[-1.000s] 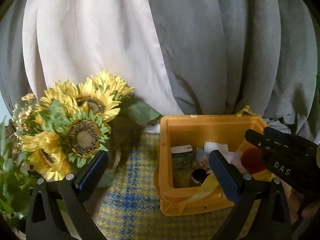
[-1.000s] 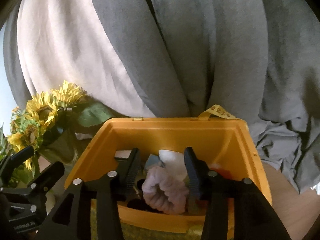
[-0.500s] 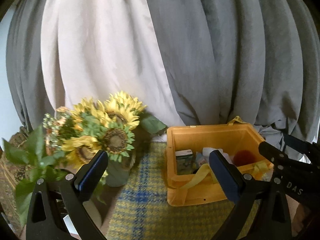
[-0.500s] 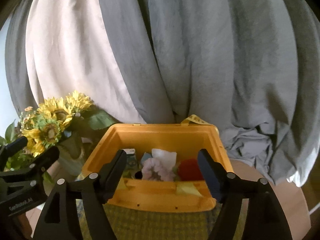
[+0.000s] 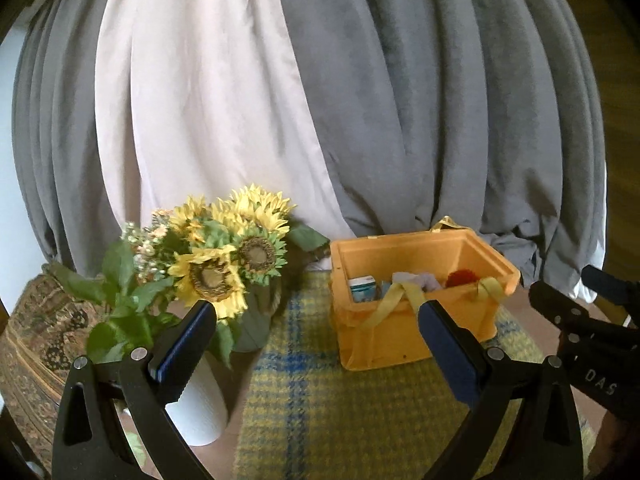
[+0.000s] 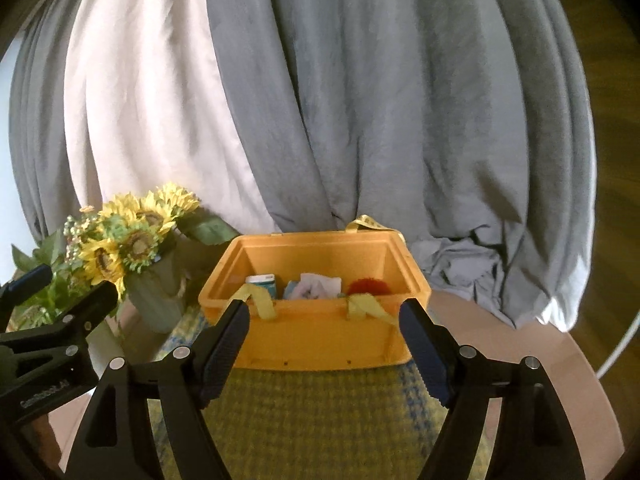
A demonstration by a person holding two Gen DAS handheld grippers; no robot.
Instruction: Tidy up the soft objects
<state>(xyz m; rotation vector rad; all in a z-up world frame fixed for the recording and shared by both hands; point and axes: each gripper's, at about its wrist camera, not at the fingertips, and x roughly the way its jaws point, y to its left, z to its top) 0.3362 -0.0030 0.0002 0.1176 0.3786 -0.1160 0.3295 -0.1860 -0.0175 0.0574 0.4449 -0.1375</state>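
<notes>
Right wrist view showed my right gripper (image 6: 323, 344) angled slightly down toward the orange bin (image 6: 320, 336), jaws spread wide with nothing between them after just opening. My left gripper (image 5: 316, 344) sat left of the bin, also gaping and empty. The soft things (image 6: 320, 286) lay inside the bin; only "DAS" read clearly on a gripper.

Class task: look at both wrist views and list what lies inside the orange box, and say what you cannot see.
Inside the orange box: a teal-and-white carton at left, pale soft cloth pieces in the middle, a red fuzzy item at right. The front wall hides their lower parts and the floor.
</notes>
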